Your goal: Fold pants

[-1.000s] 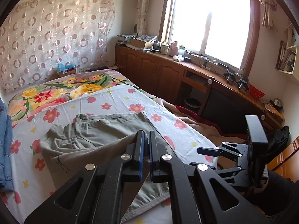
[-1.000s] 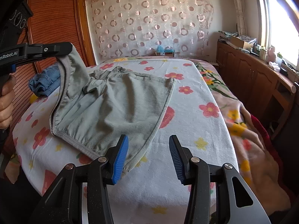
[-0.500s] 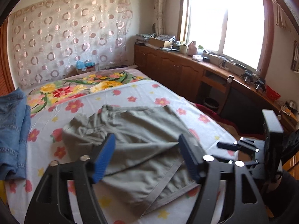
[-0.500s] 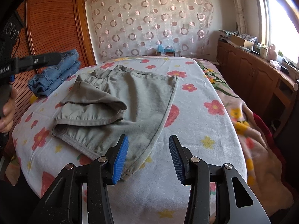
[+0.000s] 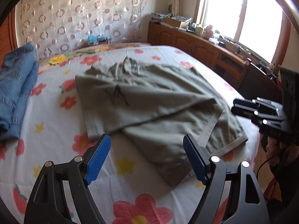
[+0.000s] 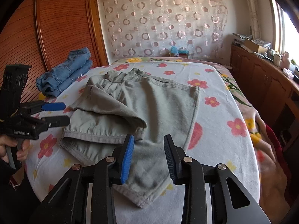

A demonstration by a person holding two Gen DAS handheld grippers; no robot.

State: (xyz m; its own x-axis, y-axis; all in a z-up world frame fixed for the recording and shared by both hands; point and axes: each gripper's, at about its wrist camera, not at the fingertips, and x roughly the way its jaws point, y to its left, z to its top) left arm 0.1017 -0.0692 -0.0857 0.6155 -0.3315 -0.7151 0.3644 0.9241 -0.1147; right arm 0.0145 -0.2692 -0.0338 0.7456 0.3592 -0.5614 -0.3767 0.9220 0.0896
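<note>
Lying on the bed [image 6: 220,112], the grey-green pants [image 6: 142,108] are spread over the flowered sheet [image 5: 56,130], partly folded: one layer is turned over on top of the rest and makes a diagonal edge across the cloth.

The left tool [image 5: 146,158] has its fingers spread wide and nothing is between them. The near edge of the pants lies just ahead of its tips, a little toward its right finger, and the pads do not touch the cloth. Far to its left a stack of blue jeans [image 5: 15,93] rests on the bed, well apart from the pants.

The right tool [image 6: 148,156] hangs over the near corner of the pants. Its jaws are closing, and the cloth shows in the gap between the blue pads, but they do not press on it; whether the tips touch the cloth I cannot tell. Ahead of this tool the pants reach toward the patterned curtain [image 6: 168,22], and the folded layer is ahead and to its left.

In the right wrist view the left tool appears at the left, beside the folded edge, held by a hand [image 6: 11,149]. To the right of both tools a wooden cabinet [image 6: 261,82] runs along the bed.
</note>
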